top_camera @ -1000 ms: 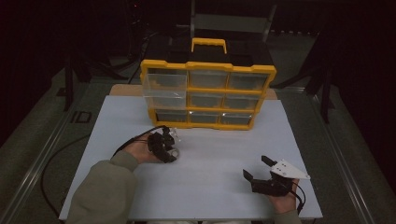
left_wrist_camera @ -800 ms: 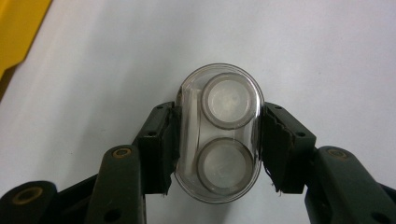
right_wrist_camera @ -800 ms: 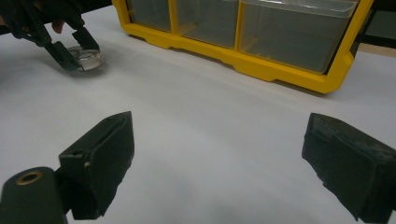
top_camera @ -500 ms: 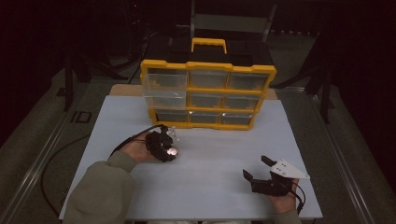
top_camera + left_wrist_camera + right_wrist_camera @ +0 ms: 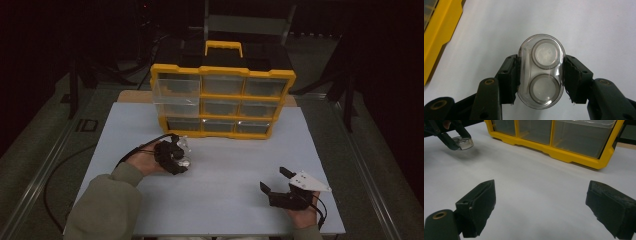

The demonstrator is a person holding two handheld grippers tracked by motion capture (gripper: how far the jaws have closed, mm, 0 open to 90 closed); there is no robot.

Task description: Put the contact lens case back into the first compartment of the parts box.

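1. High view: the left gripper, left of centre in the frame, grasps a small clear case. Since a second ago, the hand has drifted only slightly toward the centre of the white table. It holds the case low over the sheet, just in front of the lower left corner of the yellow drawer cabinet. The cabinet's upper left drawer stands pulled out. At lower right, the right gripper has not shifted and rests near the table's front edge, its jaws spread apart with nothing between them.

2. Left gripper view: the case sits at the centre of the frame, an oval clear shell with two round cells inside. The two black pads clench its long sides. A yellow edge of the cabinet runs down the left border.

3. Right gripper view: the two jaws stand wide apart at the bottom corners, over bare table. At upper left, the other gripper carries the case just clear of the surface, with a shadow beneath it.

4. Judgement: the grip looks secure and little has moved, so the carry seems paused. The open drawer is the likely link to the case.
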